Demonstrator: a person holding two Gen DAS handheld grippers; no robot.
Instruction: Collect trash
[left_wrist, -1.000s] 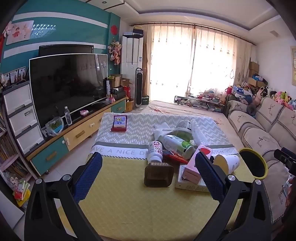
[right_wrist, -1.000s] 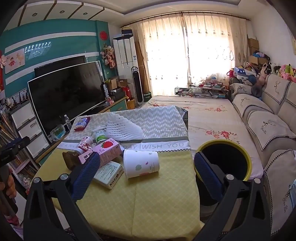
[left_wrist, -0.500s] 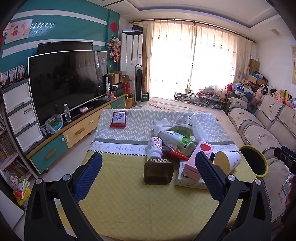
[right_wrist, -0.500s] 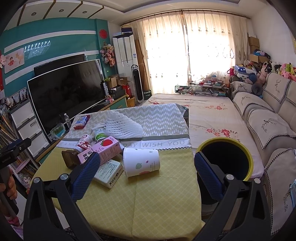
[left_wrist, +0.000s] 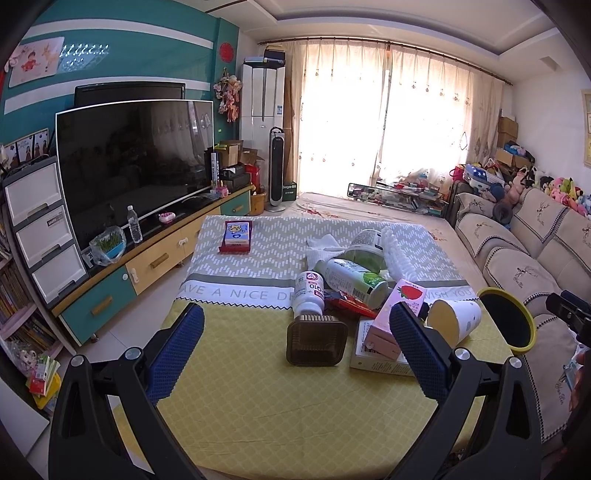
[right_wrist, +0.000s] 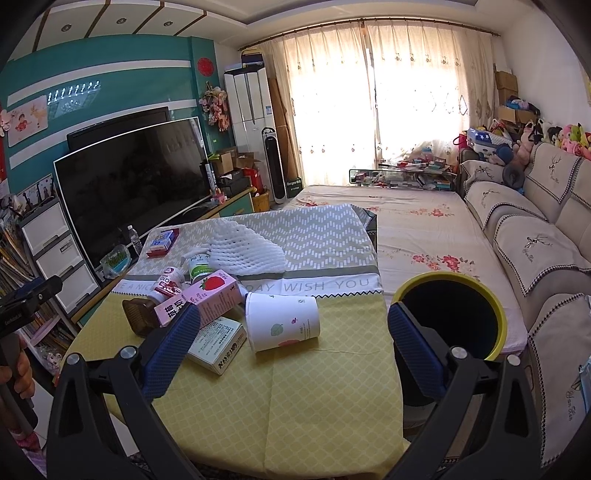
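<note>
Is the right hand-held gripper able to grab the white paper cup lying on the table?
Probably yes. The right hand-held gripper is open, and the white paper cup lies on its side just ahead with nothing between them.

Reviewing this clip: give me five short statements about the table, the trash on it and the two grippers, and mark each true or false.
1. The white paper cup lies on its side on the table. True.
2. The right gripper is shut on the pink strawberry carton. False: its fingers are spread wide and hold nothing.
3. The yellow-rimmed bin stands on the tablecloth. False: it stands off the table's edge, on the sofa side.
4. The left gripper is open and empty. True.
5. The brown plastic tray is upright, full of bottles. False: it lies tipped over, in front of a white bottle.
</note>
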